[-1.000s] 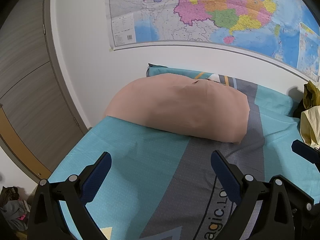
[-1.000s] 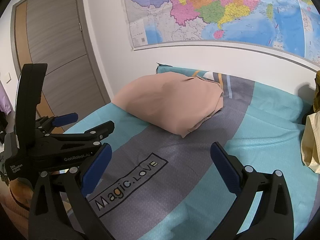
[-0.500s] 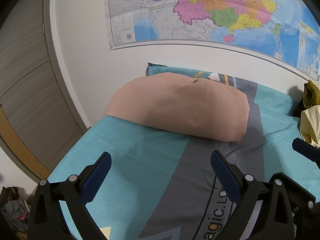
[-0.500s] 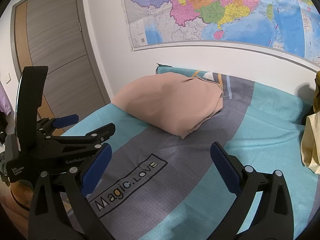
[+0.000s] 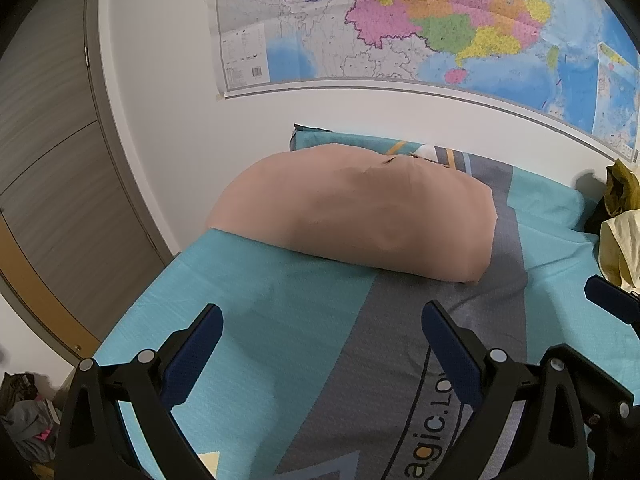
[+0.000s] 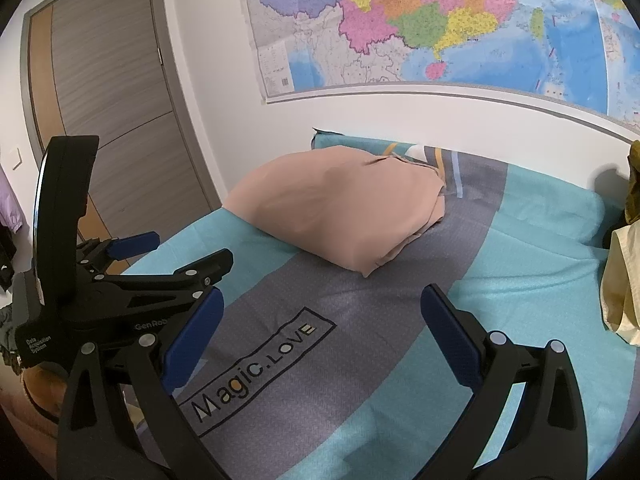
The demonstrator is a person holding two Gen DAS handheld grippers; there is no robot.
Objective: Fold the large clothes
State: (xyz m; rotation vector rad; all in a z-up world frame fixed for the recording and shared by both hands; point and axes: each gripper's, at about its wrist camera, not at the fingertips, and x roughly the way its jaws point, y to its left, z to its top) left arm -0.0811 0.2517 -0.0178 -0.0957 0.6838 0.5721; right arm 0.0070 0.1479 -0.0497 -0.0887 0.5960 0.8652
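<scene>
A folded tan-pink garment point(image 5: 356, 216) lies on the bed near the wall, its layered edges at the right end showing in the right wrist view point(image 6: 340, 216). My left gripper point(image 5: 320, 320) is open and empty above the teal and grey bedsheet point(image 5: 280, 312), well short of the garment. My right gripper point(image 6: 320, 312) is open and empty above the sheet's "Magic.LOVE" print point(image 6: 256, 364). The left gripper's body also shows at the left of the right wrist view point(image 6: 120, 292).
A pile of yellow and olive clothes point(image 5: 620, 232) lies at the bed's right edge, also in the right wrist view point(image 6: 624, 272). A map point(image 5: 400, 28) hangs on the white wall behind the bed. A wood door point(image 6: 100, 100) stands left. Clutter point(image 5: 24, 420) lies on the floor.
</scene>
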